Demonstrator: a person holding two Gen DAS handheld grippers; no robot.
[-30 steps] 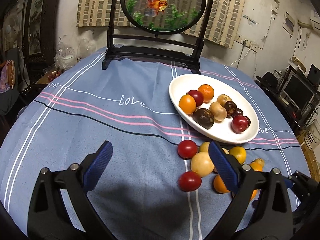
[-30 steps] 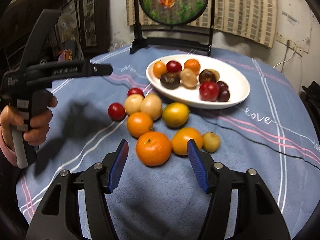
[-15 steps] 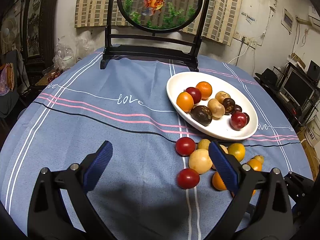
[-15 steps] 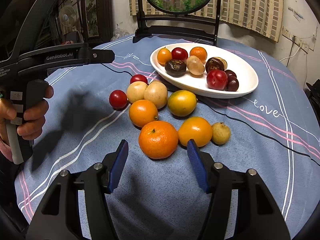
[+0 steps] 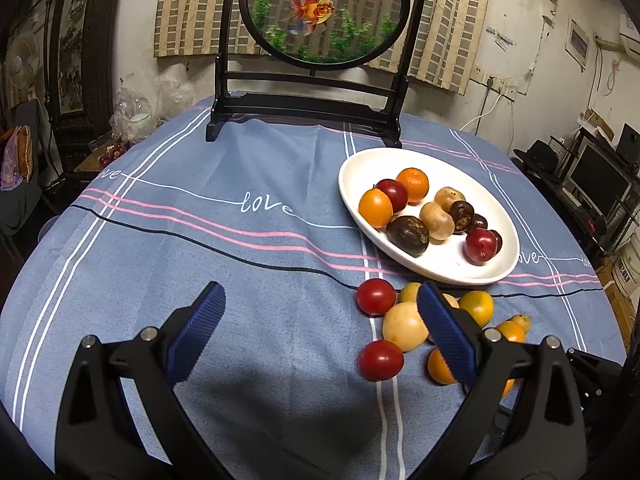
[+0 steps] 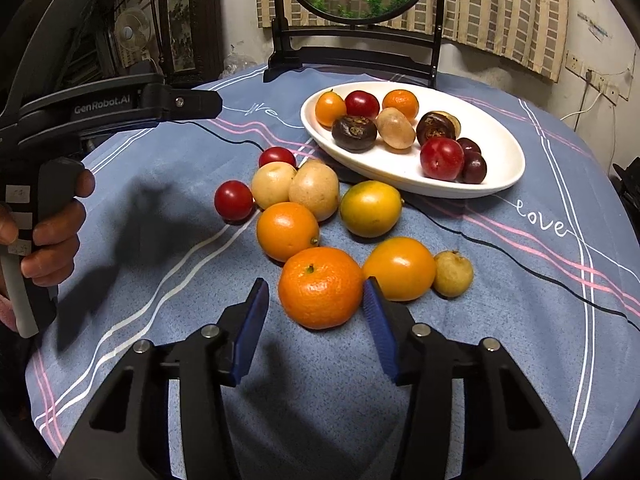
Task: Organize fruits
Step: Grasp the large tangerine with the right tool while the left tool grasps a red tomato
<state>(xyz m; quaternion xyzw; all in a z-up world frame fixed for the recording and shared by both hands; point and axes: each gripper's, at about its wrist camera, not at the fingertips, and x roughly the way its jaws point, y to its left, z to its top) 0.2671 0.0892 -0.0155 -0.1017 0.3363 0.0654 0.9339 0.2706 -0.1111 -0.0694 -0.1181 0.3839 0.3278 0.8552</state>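
Observation:
A white oval plate (image 6: 504, 168) holds several fruits: oranges, red plums, dark passion fruits and pale ones. In front of it on the blue cloth lies a loose cluster. It includes a big mandarin (image 6: 320, 304), an orange (image 6: 286, 230), a yellow-orange fruit (image 6: 400, 268), a green-yellow citrus (image 6: 370, 208), two pale fruits and two red plums (image 6: 234, 200). My right gripper (image 6: 316, 284) is closing, its tips on either side of the mandarin's near half, with a gap still on the left. My left gripper (image 5: 320, 304) hangs open over bare cloth, left of the cluster (image 5: 404, 326).
A framed round goldfish screen (image 5: 324, 12) on a black stand rises at the table's far edge. A person's hand (image 6: 52, 232) grips the left tool at the left of the right wrist view. Shelves and monitors stand to the right beyond the table.
My right gripper has come forward to the mandarin and its jaws have narrowed around it. The left gripper has stayed where it was, open.

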